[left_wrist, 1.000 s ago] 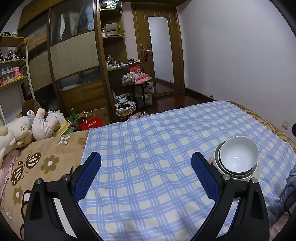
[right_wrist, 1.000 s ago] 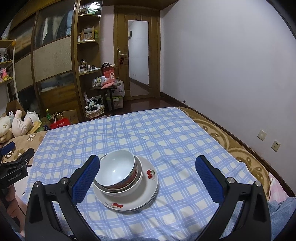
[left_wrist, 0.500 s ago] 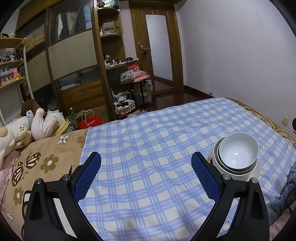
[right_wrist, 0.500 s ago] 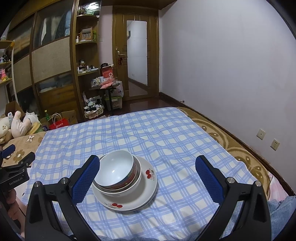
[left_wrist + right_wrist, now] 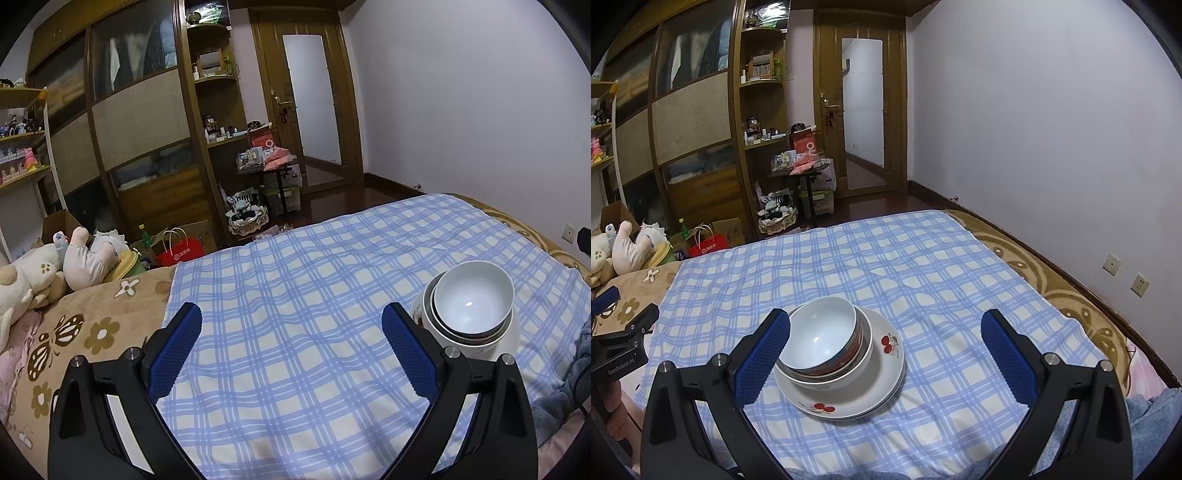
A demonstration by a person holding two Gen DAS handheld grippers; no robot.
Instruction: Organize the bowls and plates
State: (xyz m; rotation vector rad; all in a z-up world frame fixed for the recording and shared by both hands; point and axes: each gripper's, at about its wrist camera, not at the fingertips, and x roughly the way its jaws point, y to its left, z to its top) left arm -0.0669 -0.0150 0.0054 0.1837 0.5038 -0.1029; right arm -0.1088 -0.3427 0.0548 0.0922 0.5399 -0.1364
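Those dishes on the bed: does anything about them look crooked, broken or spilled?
Nothing is broken or spilled. The bowls are nested but sit off-centre on the plate, pushed toward its left rim, so the stack looks lopsided. The odd part is the spot: crockery resting on a soft checked sheet. Both grippers are open and empty.

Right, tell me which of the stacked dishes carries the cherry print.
The wide plate at the bottom of the stack; red cherries mark its rim, while the top bowl nested above is plain white inside.

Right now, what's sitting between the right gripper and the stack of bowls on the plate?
Nothing. In the right wrist view the right gripper is open and the stacked bowls sit just beyond its left finger, only checked cloth between.
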